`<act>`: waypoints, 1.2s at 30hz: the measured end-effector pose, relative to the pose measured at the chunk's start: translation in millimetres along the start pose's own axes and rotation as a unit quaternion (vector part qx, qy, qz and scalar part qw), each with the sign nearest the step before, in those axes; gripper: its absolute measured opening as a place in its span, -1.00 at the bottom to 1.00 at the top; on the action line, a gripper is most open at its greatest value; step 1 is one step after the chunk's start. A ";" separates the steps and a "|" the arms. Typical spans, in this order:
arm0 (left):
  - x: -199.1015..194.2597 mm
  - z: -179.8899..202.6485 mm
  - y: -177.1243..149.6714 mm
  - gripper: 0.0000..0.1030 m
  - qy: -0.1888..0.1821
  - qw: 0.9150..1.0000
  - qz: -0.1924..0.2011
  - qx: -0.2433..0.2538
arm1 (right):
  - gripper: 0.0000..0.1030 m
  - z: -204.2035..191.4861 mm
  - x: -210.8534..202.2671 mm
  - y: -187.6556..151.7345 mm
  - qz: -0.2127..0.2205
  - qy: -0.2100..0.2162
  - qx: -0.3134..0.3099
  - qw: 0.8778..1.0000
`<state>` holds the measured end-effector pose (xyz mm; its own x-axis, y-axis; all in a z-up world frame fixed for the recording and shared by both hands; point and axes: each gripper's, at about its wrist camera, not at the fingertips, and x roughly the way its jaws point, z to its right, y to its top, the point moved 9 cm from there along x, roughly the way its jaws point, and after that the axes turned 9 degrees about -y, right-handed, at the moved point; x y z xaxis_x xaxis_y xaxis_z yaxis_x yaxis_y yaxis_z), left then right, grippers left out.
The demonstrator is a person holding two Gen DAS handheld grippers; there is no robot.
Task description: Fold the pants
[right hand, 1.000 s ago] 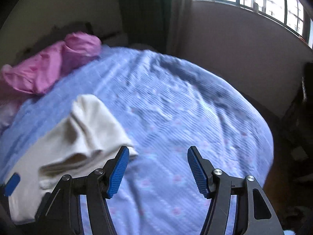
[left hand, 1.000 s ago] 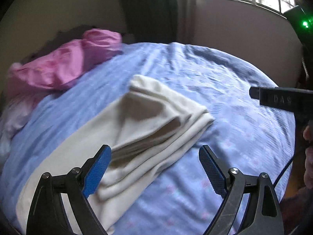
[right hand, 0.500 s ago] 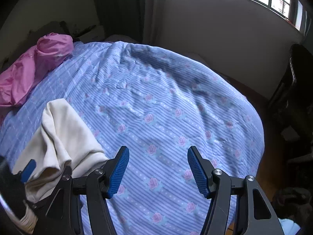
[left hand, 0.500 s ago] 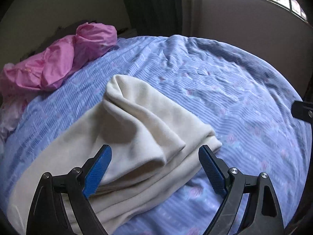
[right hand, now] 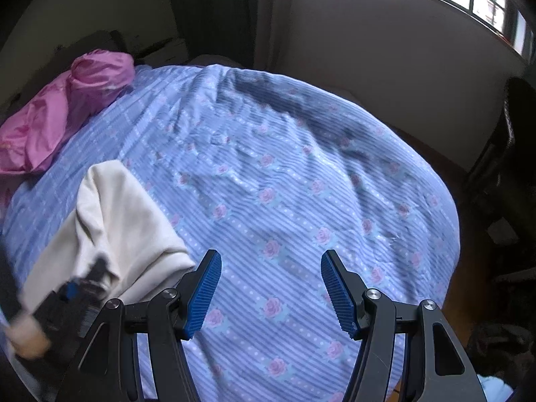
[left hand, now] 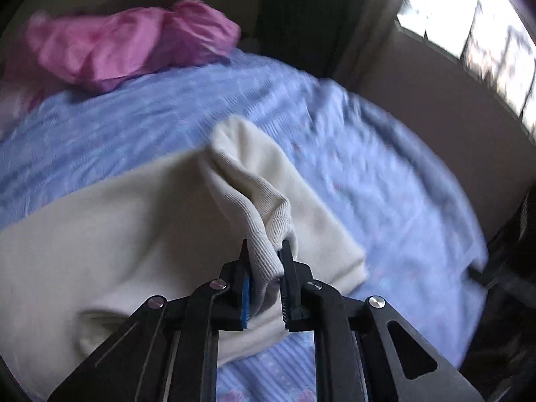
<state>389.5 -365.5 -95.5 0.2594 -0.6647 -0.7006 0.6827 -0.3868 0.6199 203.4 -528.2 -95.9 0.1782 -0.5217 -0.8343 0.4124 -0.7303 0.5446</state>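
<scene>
- My left gripper has just closed its jaws on a ribbed fold of the cream pants.
- A pink cloth lies at eleven o'clock on the blue bedsheet.

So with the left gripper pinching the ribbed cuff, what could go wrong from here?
The left gripper, whose jaws have just been closing, holds only a small bunch of the cream pants at the cuff; it may slip when pulled. The right gripper is open over the bedsheet, so a one-sided lift could skew the fold.
</scene>
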 end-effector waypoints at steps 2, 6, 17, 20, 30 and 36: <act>-27.7 -26.5 20.6 -0.71 -0.015 0.998 0.031 -0.049 | 0.22 -5.8 -2.1 -1.7 -0.001 0.013 -0.008 1.000; -63.6 -89.9 50.1 -0.71 -0.001 0.991 0.057 -0.119 | 0.22 -20.2 -10.5 -8.3 -0.014 0.064 -0.012 0.998; -46.2 -186.7 53.1 -0.70 0.027 0.979 0.023 -0.200 | 0.22 -166.2 -46.3 -2.8 0.123 0.078 -0.202 0.969; -38.6 -212.1 48.8 -0.70 0.033 0.974 0.013 -0.222 | 0.22 -209.9 -36.7 -12.1 0.125 0.109 -0.248 0.955; -43.2 -255.7 28.9 0.52 0.226 0.967 -0.018 -0.117 | 0.22 -269.6 -26.9 -79.9 -0.006 0.284 -0.324 0.902; -71.1 -242.9 19.1 0.65 0.152 0.979 0.006 -0.134 | 0.22 -289.5 -45.0 -122.9 0.012 0.323 -0.388 0.863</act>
<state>550.0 -170.4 -119.7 0.4331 -0.4311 -0.7916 0.8222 -0.1711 0.5429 403.3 -287.3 -149.9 0.5521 0.0054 -0.8337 0.8316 -0.0761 0.5502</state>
